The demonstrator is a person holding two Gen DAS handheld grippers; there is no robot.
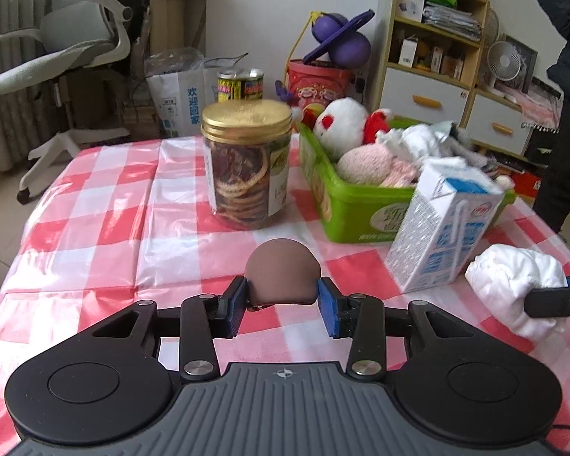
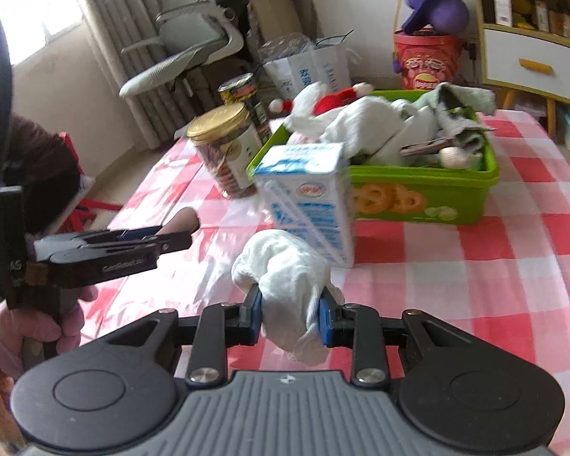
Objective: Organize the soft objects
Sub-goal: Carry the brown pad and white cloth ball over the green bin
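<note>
Squarely between the blue pads of the left gripper (image 1: 281,296) sits a rounded brown soft ball (image 1: 281,275) — both pads press its sides, so the jaws are closed on it, and most of the ball bulges forward past the fingertips. The right gripper (image 2: 290,317) has a crumpled white cloth bundle (image 2: 285,269) pinched the same way, the fabric spilling forward and drooping below the pads.

Just beyond the cloth stands a tilted blue-and-white milk carton (image 2: 307,197), close in front of a green plastic bin (image 2: 425,193) printed with biscuit pictures. The bin is heaped with soft things: a white plush toy with red patches (image 1: 342,121), a pale pink knitted piece (image 1: 364,165) and rumpled white and grey cloths (image 2: 364,121). Left of the bin is a clear jar with a gold lid (image 1: 247,163), upright, holding dried slices, with a yellow-labelled tin can (image 1: 241,83) behind it.

Everything rests on a table under a glossy red-and-white checked cloth (image 1: 95,197). Around it: a grey office chair (image 1: 68,49), a red bucket (image 1: 319,79) topped by a purple ball toy (image 1: 342,38), and a pale wooden shelf unit with white drawers (image 1: 429,57).
</note>
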